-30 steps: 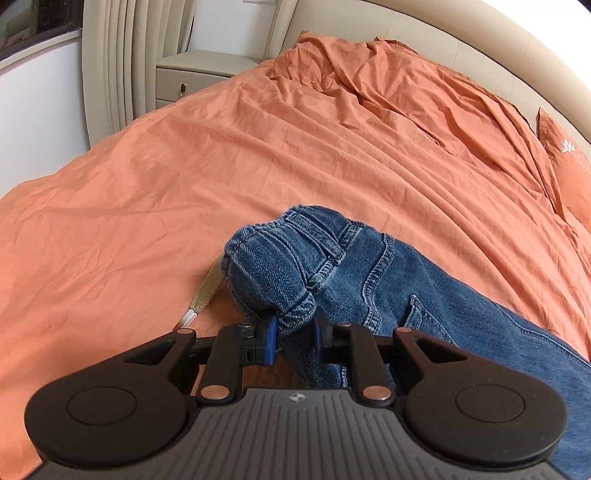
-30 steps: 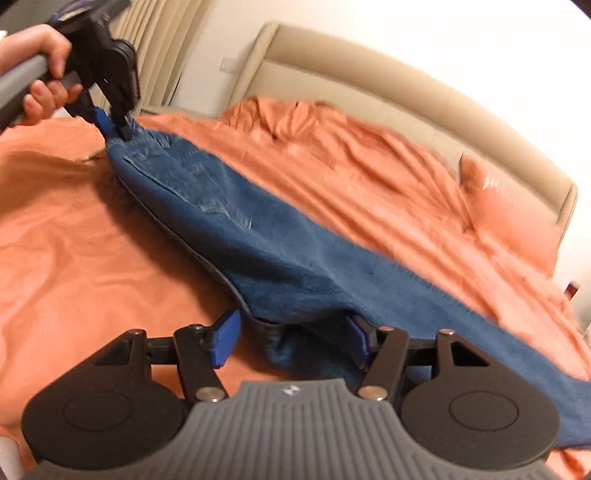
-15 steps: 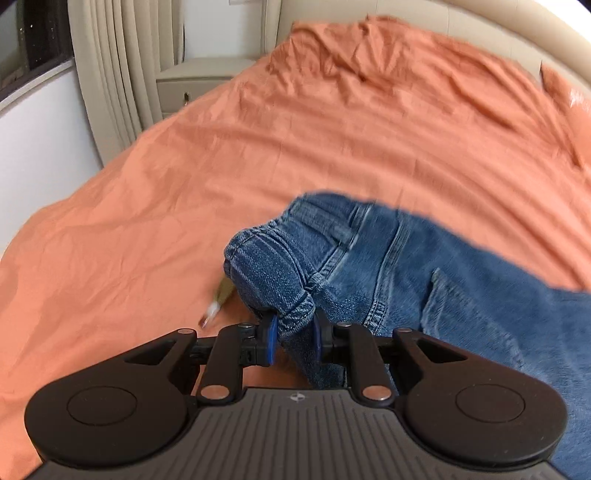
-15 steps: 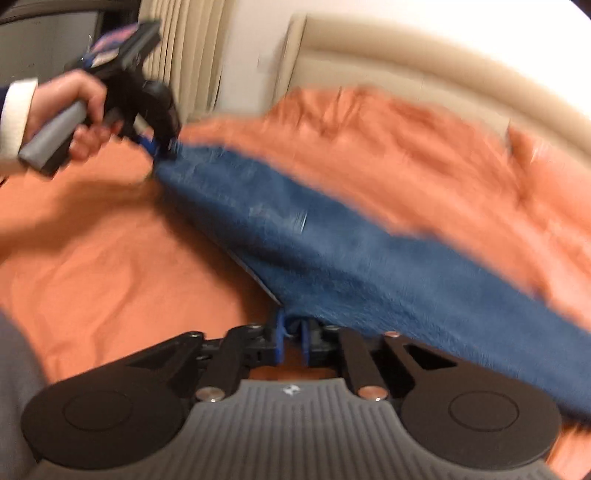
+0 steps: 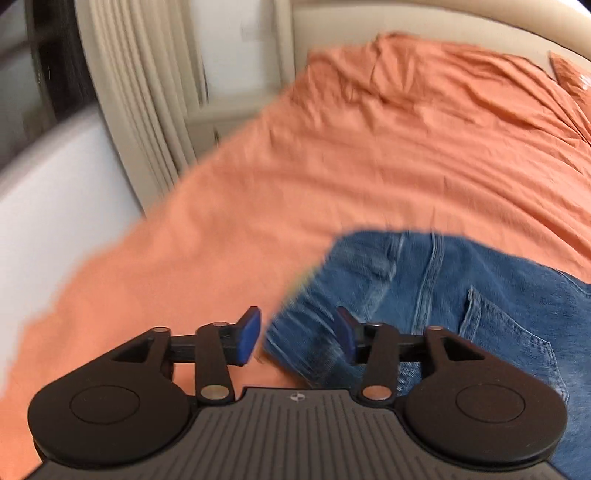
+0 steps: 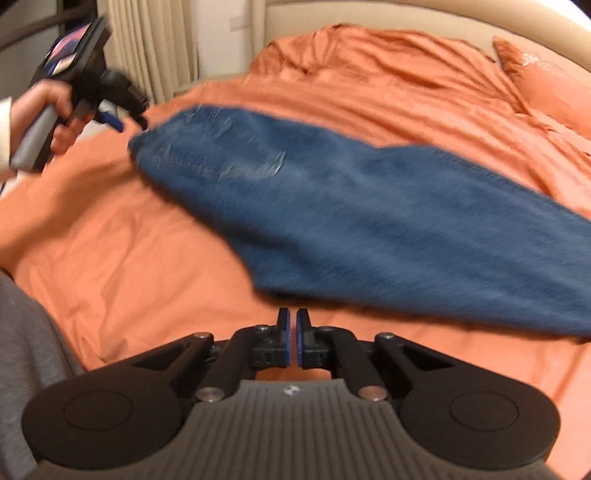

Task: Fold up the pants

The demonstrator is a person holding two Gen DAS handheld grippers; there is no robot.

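Observation:
Blue denim pants point(image 6: 332, 214) lie stretched across the orange bed cover point(image 6: 110, 266), waist end to the left, legs running off to the right. In the left wrist view the waistband point(image 5: 388, 280) lies between and just beyond my left gripper point(image 5: 297, 338), which is open and apart from the cloth. My right gripper point(image 6: 293, 336) is shut with nothing between its pads, just short of the near edge of the pants. The left gripper also shows in the right wrist view point(image 6: 125, 120), held by a hand left of the waist end.
A beige padded headboard point(image 6: 369, 18) runs along the far side. An orange pillow point(image 6: 546, 85) lies at the far right. Beige curtains point(image 5: 147, 110) and a nightstand point(image 5: 221, 110) stand past the bed's left edge. Grey clothing point(image 6: 26, 350) shows at the near left.
My left gripper has opened and let go of the waistband. My right gripper closed, and the pants edge is no longer in it. The pants now lie on the bed; both views are motion-blurred.

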